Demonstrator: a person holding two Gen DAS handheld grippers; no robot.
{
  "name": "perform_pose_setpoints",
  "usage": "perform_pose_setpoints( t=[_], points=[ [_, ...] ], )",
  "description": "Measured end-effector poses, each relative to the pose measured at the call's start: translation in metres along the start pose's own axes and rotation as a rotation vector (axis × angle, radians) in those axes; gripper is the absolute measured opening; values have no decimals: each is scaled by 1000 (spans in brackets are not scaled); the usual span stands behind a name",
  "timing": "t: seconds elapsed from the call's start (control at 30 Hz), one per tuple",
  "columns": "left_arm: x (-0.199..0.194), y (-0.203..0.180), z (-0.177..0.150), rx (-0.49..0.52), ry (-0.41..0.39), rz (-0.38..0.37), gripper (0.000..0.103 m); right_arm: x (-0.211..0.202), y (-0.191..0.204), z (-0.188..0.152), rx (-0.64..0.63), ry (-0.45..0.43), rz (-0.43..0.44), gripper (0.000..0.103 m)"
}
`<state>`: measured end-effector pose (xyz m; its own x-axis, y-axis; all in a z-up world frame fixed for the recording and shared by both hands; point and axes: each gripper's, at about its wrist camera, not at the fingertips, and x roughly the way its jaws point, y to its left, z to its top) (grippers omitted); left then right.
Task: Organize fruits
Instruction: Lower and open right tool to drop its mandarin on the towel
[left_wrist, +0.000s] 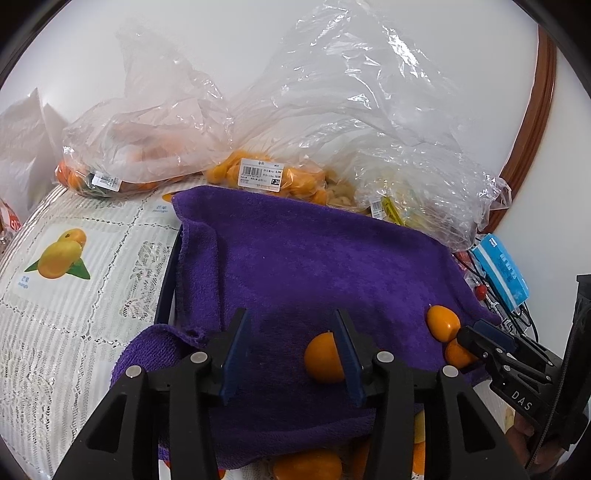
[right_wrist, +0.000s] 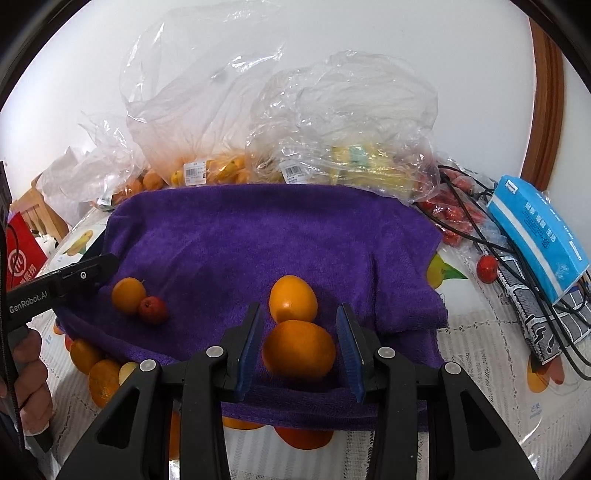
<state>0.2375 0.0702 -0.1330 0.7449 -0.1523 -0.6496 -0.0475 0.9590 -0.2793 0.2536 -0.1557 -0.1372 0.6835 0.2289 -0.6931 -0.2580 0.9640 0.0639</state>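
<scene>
Behind purple towel (right_wrist: 258, 236), clear bags (right_wrist: 207, 122) hold orange fruit (right_wrist: 221, 168).

both grippers tilt downward side by side, the left gripper (left_wrist: 291, 354) and right gripper (right_wrist: 300, 350) with jaws parted (neither pressing anything).

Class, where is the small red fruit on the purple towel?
In the right wrist view, the small red fruit lies left on the purple towel, touching a small orange fruit.

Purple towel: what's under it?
A black rim shows at the left edge of the purple towel, and orange fruit peeks from under its front edge. Whatever else it covers is hidden.
</scene>
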Motion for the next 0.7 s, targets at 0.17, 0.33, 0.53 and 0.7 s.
perform_pose_setpoints(
  t=[0.17,0.33,0.53,0.7],
  points=[
    [-3,0,0,2,-8,-2,44,-7,-2,1,11,-25,-5,41],
    [-7,-4,-1,16,-23,-6,45,-17,2,2,1,-53,-27,41],
    [-17,-14,-4,56,-78,-10,49,-29,11,0,-19,-91,-31,45],
    [-25,-24,-10,105,-111,18,51,-41,13,-4,12,-107,-10,45]
  ],
)
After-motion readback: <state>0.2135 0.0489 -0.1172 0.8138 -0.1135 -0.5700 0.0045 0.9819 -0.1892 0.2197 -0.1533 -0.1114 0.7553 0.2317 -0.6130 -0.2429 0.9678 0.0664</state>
